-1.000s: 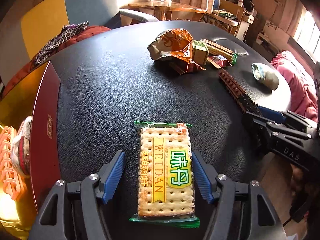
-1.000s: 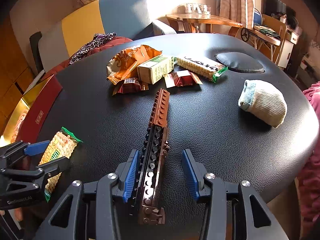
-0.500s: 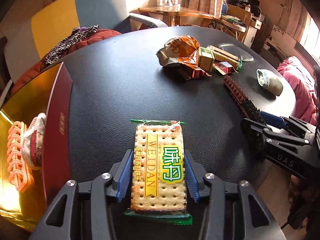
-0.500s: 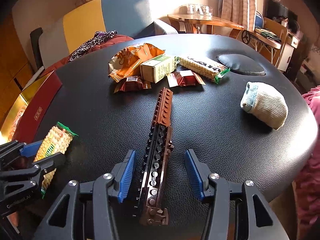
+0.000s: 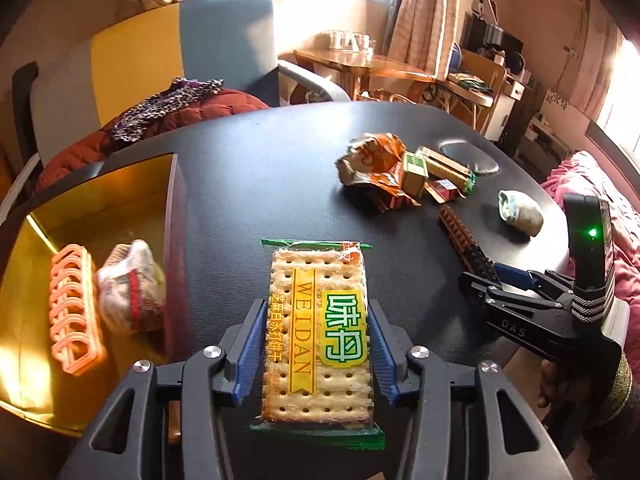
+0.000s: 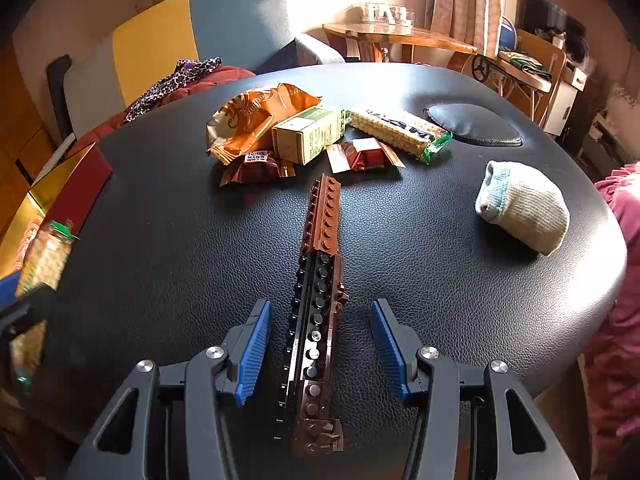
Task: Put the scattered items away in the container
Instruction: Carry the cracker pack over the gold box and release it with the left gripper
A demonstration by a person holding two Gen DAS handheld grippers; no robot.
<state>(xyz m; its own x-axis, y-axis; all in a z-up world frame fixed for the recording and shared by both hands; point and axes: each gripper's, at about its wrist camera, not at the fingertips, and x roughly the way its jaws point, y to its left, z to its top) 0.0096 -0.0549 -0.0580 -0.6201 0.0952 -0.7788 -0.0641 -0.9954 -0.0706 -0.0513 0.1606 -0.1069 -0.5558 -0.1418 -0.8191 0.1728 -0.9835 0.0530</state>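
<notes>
Left gripper jaws have just been closing and now clamp the cracker pack on both long sides; a second ago the blue pads stood clear of it. Pack now looks lifted off the counter and carried left: the box with gold lining fills much more of the left wrist view than before. Inside the box lie an orange clip and a rolled sock, side by side. Left gripper points steeply down, pack lengthwise between the jaws, green end seal toward the camera.

Right gripper has not moved; its jaws have just been opening a little and stand apart, straddling the brick bar with gaps on both sides, pads not touching it. Bar lies flat on the counter, running away from the camera, brown at the far end, black nearer. Right gripper also tilts steeply down.

Beyond the bar: orange snack bag, small carton, two brown candy wrappers, wafer pack. Another rolled sock sits apart to the right.
</notes>
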